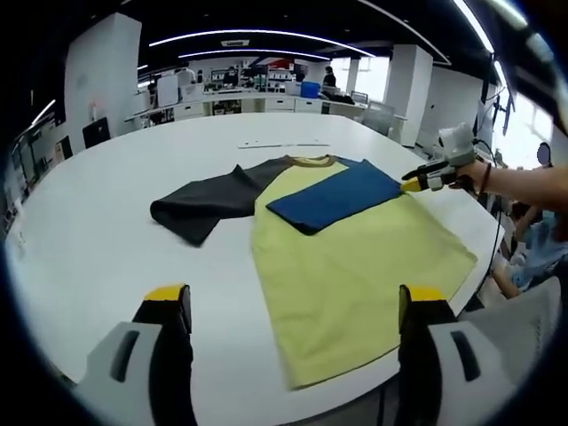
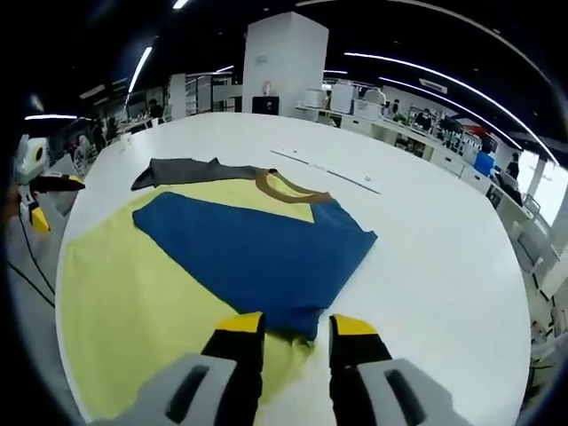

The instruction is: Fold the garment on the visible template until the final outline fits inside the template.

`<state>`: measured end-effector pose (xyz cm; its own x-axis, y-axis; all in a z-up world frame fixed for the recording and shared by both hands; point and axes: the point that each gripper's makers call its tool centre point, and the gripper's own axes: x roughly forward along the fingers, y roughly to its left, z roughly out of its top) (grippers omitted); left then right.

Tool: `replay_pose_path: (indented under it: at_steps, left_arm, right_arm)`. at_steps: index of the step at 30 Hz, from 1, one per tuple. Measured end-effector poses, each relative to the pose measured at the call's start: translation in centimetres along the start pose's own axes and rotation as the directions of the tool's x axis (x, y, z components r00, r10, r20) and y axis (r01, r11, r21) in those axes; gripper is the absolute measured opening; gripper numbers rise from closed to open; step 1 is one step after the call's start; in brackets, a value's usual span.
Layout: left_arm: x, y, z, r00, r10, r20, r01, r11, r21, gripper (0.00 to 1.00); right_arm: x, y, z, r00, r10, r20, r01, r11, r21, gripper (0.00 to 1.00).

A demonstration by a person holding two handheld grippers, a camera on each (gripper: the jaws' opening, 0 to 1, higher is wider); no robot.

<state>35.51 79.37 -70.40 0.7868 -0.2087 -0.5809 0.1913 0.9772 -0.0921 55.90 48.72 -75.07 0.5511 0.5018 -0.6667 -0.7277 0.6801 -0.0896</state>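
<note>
Two views show us one shirt on a white round bench [image 1: 98, 240]. In the left gripper view, our left tongs [image 1: 297, 306] stand wide open over the near edge of the bench and hold nothing. Beyond them the shirt [image 1: 355, 266] lies flat, its yellow body toward us and its collar [image 1: 311, 161] on the far side. One dark grey sleeve [image 1: 209, 206] spreads out to the left. One blue sleeve [image 1: 337, 197] is folded in over the yellow chest. At the right, the right tongs [image 1: 410, 185] come in, held by a hand [image 1: 475, 177], with the tips at the corner of the blue sleeve.

In the right gripper view, our right tongs [image 2: 288, 337] are at the near corner of the blue sleeve [image 2: 257, 253]. Their jaws stand a little apart, and we cannot tell if they pinch the cloth. The yellow body [image 2: 124, 302] lies to the left, the collar [image 2: 284, 188] further away, and the grey sleeve [image 2: 182, 171] behind it.
</note>
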Motion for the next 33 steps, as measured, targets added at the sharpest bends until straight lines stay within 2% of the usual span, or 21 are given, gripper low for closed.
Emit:
replay_pose_path:
  at_steps: [5, 9, 14, 17, 22, 26, 33]
  left_arm:
    - [0.0, 0.0, -0.2, 1.0, 0.0, -0.005, 0.0, 1.0, -0.004, 0.93]
    - [-0.1, 0.2, -0.4, 1.0, 0.011, -0.012, -0.011, 1.0, -0.009, 0.94]
    - [-0.1, 0.4, -0.4, 1.0, 0.014, -0.013, -0.014, 1.0, -0.017, 0.93]
    - [-0.1, 0.4, -0.4, 1.0, 0.017, -0.012, -0.017, 1.0, -0.021, 0.93]
    - [0.0, 0.4, -0.7, 1.0, 0.02, -0.019, -0.021, 0.999, -0.027, 0.93]
    - [0.0, 0.4, -0.8, 1.0, 0.02, -0.022, -0.021, 0.999, -0.029, 0.93]
    - [-0.1, 0.7, -0.8, 0.999, 0.026, -0.025, -0.026, 0.999, -0.029, 0.92]
  right_arm:
    - [0.0, -0.3, -0.8, 1.0, -0.009, -0.029, 0.008, 0.999, -0.038, 0.17]
    - [0.0, -0.5, -0.7, 0.999, -0.019, -0.034, 0.016, 0.998, -0.065, 0.07]
    - [0.4, -0.6, -0.7, 0.999, -0.023, -0.047, 0.018, 0.995, -0.093, 0.06]
    - [0.4, -0.7, -0.9, 0.998, -0.035, -0.053, 0.029, 0.993, -0.11, 0.0]
    - [0.1, -0.6, -1.3, 0.998, -0.048, -0.038, 0.042, 0.989, -0.139, 0.0]
    - [0.2, -0.4, -2.0, 0.998, -0.045, -0.04, 0.039, 0.99, -0.132, 0.0]
    - [0.2, -0.4, -1.8, 0.998, -0.056, -0.032, 0.053, 0.994, -0.095, 0.0]
